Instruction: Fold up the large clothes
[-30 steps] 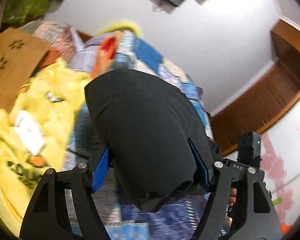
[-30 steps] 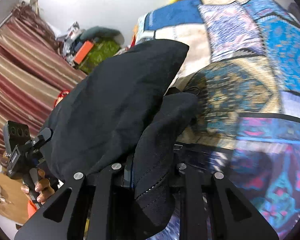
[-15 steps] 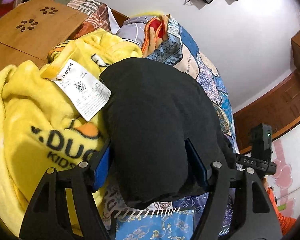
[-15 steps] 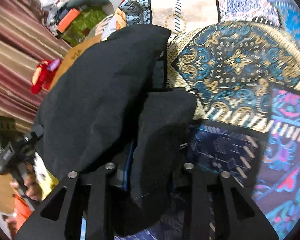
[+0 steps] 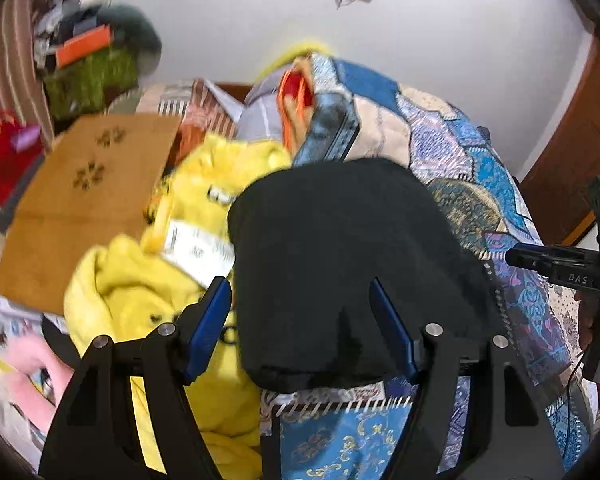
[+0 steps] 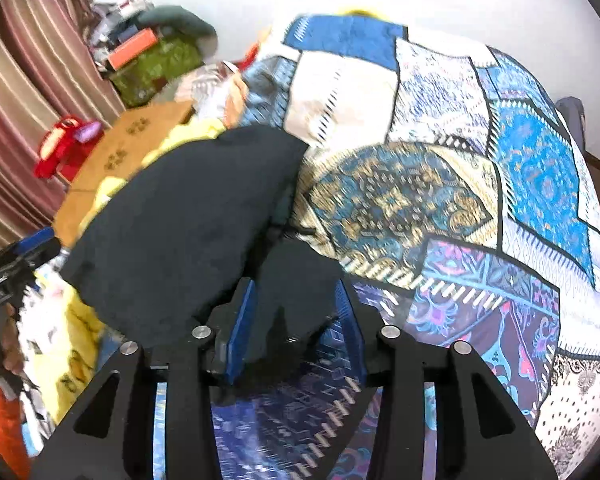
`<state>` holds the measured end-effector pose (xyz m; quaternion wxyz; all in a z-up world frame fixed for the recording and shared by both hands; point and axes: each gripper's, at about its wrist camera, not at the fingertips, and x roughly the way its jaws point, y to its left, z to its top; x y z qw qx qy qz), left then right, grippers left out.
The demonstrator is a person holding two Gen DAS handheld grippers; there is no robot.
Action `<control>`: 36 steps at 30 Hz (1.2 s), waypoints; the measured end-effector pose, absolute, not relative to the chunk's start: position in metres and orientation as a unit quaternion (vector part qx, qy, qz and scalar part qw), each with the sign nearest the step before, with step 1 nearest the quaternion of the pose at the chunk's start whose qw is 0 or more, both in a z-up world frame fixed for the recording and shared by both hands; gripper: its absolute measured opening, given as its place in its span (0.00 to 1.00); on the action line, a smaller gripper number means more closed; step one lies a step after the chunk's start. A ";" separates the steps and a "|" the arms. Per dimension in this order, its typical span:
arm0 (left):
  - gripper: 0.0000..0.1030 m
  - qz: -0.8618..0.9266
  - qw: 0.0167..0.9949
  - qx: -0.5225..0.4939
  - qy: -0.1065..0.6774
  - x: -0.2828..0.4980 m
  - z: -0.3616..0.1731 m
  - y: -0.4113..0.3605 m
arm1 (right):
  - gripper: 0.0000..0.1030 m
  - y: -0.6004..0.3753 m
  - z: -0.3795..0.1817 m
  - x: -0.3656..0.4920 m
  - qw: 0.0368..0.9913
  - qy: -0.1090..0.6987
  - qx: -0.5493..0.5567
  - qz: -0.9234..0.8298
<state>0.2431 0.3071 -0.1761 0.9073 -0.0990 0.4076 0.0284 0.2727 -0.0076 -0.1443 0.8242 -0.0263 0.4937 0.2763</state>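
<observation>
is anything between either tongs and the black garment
Nothing visible. The black garment already lies between the blue pads of the left tongs, and a fold of it sits between the pads of the right tongs, on the patchwork quilt.

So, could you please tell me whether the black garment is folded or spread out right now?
Folded: the black garment lies as a compact doubled bundle on the patchwork quilt, rounded at its near edge.

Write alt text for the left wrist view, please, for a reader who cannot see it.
A folded black garment lies on a patchwork quilt, between the spread blue-padded fingers of the left gripper. A yellow fleece with a white tag is bunched on its left, beside a brown board.
</observation>
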 end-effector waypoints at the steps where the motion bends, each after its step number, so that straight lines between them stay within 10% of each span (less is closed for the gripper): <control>1: 0.68 0.027 0.909 -0.096 0.404 0.245 -0.172 0.304 | 0.39 -0.004 -0.141 0.272 0.824 0.490 -0.022 0.283; 17: 0.74 0.053 0.894 -0.012 0.444 0.289 -0.233 0.271 | 0.51 0.073 -0.237 0.270 0.763 0.547 -0.043 0.341; 36: 0.74 0.075 0.912 -0.088 0.394 0.213 -0.146 0.246 | 0.52 -0.008 -0.106 0.210 0.832 0.438 -0.002 0.341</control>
